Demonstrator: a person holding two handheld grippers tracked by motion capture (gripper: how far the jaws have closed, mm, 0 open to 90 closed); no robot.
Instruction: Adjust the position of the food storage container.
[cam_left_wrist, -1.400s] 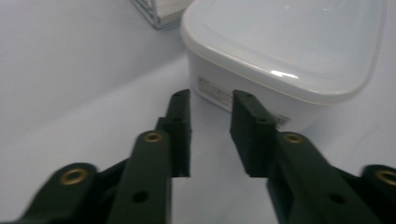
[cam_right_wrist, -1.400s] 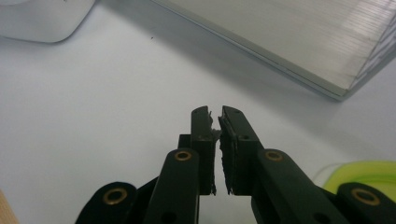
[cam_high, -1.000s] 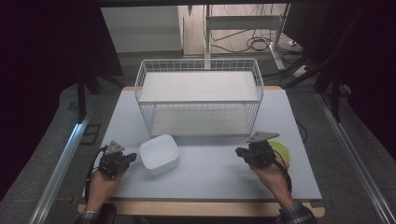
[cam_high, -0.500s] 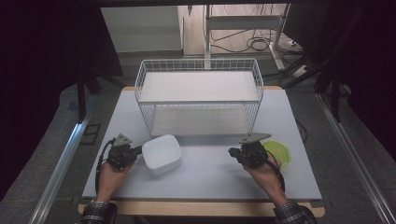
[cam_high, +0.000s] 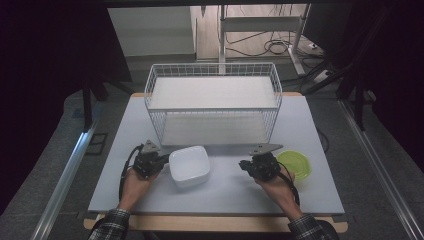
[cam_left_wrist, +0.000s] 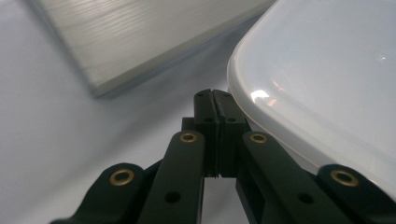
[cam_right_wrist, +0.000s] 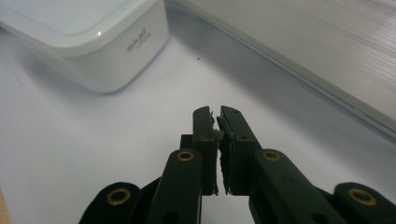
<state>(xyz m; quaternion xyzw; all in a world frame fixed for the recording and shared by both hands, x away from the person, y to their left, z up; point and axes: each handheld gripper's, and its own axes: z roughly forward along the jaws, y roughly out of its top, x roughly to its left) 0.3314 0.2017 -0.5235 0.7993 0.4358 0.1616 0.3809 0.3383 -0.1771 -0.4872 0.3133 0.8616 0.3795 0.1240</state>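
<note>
A white square container rests on the pale tabletop in front of the wire basket. My left gripper sits just left of that container, jaws pressed together and holding nothing. In the left gripper view the shut left gripper lies right beside the container's rounded rim. My right gripper is shut and empty, right of the container with bare table between. In the right gripper view the right gripper hovers low over the table, the white container ahead at upper left.
A lime green lid lies flat on the table just right of my right hand. The basket's metal base strip runs across behind the grippers. Dark floor and a rail flank the table.
My left gripper has slid right and forward, ending against the white container's left side. The right gripper has crept slightly left. Both stay shut.
</note>
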